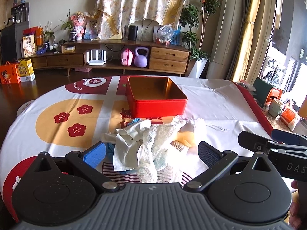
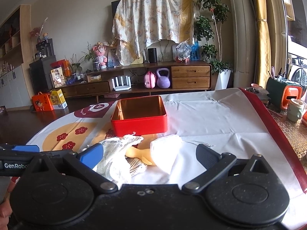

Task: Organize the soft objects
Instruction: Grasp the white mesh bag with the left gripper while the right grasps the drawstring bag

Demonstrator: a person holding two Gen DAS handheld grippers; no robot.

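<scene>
While both the left gripper point(image 1: 151, 152) and right gripper point(image 2: 149, 155) hover spread wide and empty, the cloth pile point(image 1: 151, 143) lies tangled just before the empty red tin point(image 1: 155, 97); risk: one pinch drags several entangled pieces, spilling some short of it

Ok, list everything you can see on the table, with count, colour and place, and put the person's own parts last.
Tin box: one, red outside, gold inside, empty, table centre.
Cloths: several in a pile, white and cream, in front of the tin.
Yellow soft item: one, pale yellow, within the pile.
Tablecloth: one, white with red and yellow print, covering the table.
Mug: one, pale green, far right.
Left tool: open, over the pile.
Right tool: open, over the pile.
</scene>
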